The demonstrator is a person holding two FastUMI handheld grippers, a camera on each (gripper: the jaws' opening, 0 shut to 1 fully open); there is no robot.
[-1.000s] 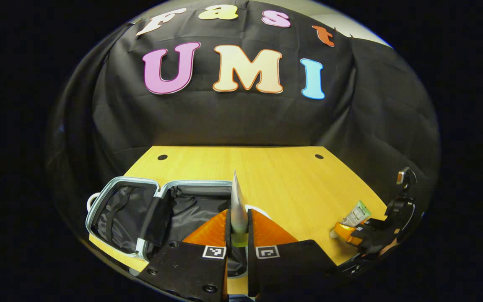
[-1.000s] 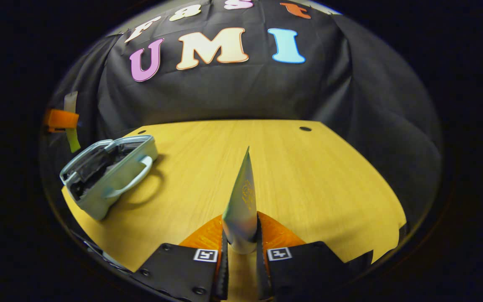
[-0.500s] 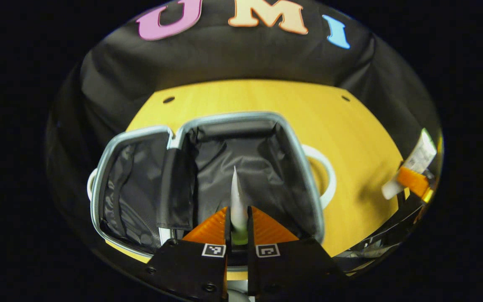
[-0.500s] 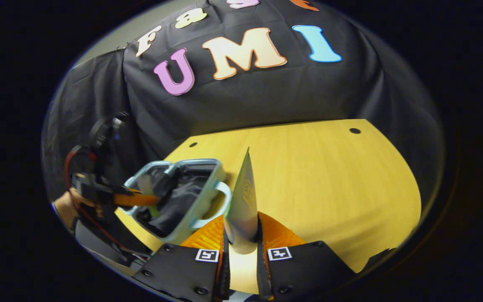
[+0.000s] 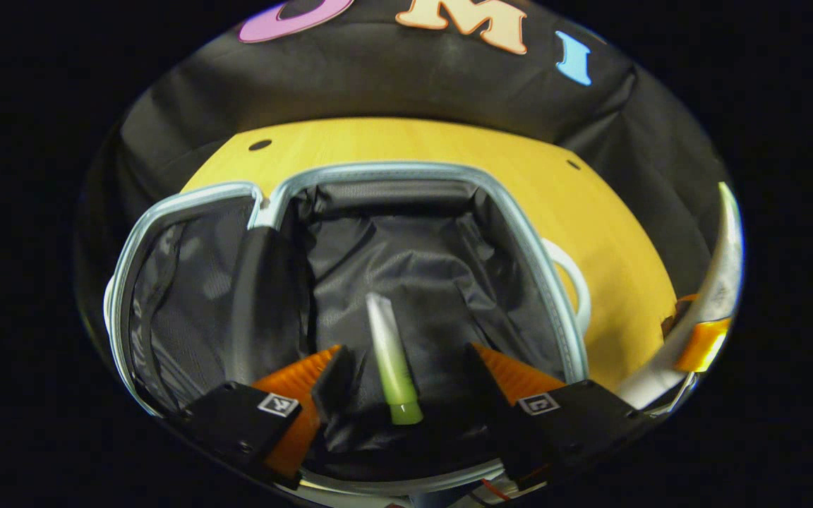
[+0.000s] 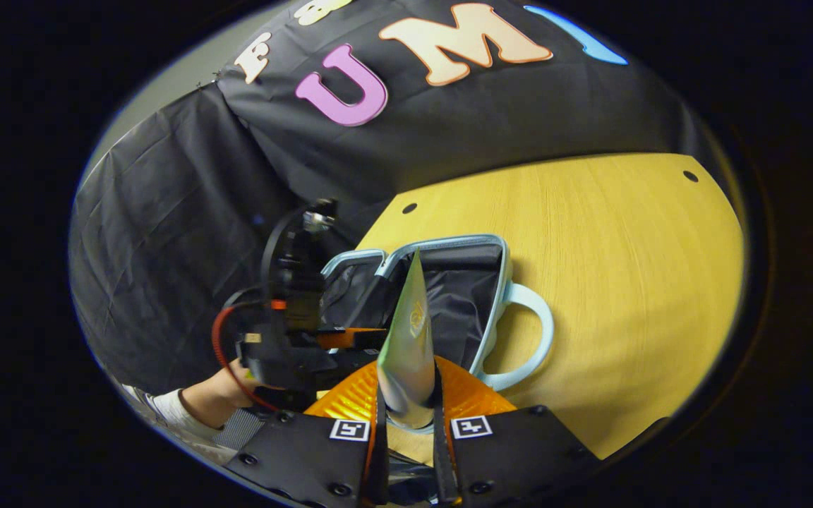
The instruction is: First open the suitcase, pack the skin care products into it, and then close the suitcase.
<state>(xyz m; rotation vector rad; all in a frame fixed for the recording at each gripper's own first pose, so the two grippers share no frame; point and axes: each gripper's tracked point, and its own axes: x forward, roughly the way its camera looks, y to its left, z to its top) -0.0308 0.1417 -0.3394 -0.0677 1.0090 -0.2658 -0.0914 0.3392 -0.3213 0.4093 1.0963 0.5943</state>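
Left gripper view: left hand-held gripper (image 5: 401,384) spread wide apart above the open suitcase (image 5: 350,176) on the yellow table (image 5: 611,240), gripping nothing. Green-white tube (image 5: 391,360) between the fingers but clear of both, cap toward the near side, against the black lining of the right compartment; cannot tell whether resting on it or not. Left compartment with mesh lining, divider flap (image 5: 265,296) between the two. Pale handle (image 5: 572,282) on the suitcase's right side. At the far right edge, a second tube (image 5: 720,282), pale and curved by the lens. Right gripper view: right hand-held gripper (image 6: 407,416) clamped on that tube (image 6: 408,339), fingers pressed to both of its flat sides, crimped end pointing up and away, over the near edge of the suitcase (image 6: 449,243). Suitcase open on the table (image 6: 625,268), handle (image 6: 530,339) toward the right. Left hand-held gripper (image 6: 350,339) at the left, reaching over the suitcase, with a red cable (image 6: 219,339), a hand (image 6: 226,384) and a pale sleeve (image 6: 166,406) behind it.
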